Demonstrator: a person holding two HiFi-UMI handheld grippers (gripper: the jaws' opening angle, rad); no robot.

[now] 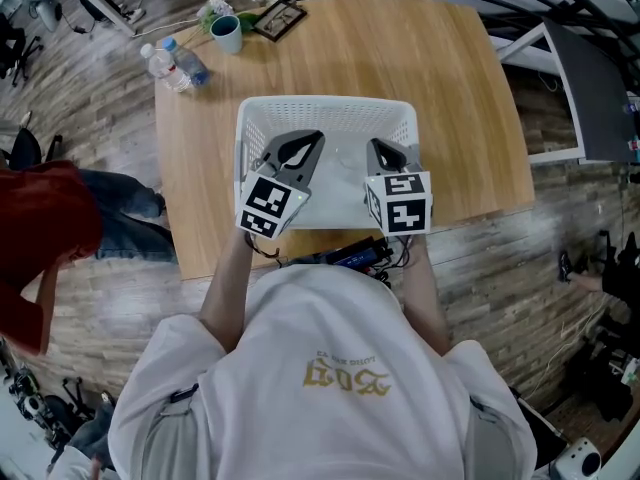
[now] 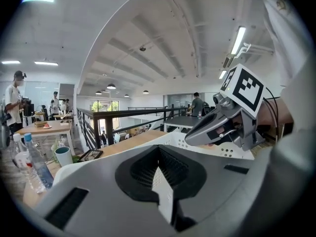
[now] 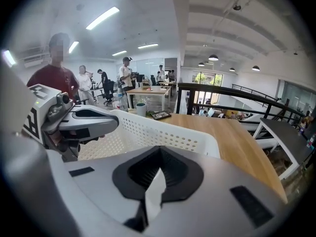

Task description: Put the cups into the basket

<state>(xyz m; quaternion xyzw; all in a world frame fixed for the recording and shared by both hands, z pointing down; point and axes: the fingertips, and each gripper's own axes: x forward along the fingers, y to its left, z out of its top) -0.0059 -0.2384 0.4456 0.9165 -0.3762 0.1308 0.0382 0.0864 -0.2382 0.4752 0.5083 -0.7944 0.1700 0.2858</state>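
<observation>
The left gripper (image 1: 308,143) and right gripper (image 1: 381,150) hover over the white basket (image 1: 330,104), jaws pressed together on nothing, likely a ready pose, since the teal cup (image 1: 227,34) stands outside it at the far left corner of the table (image 1: 450,88)

Bright, even light from ceiling strip lights (image 2: 238,39); fisheye edges warped, vignetted.

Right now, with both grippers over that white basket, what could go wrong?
The cup stands at the far corner of the table, close to two bottles and a picture frame; reaching there could knock them over. Both the left gripper and right gripper are shut, so unless they open first they may just push the cup off the edge.
</observation>
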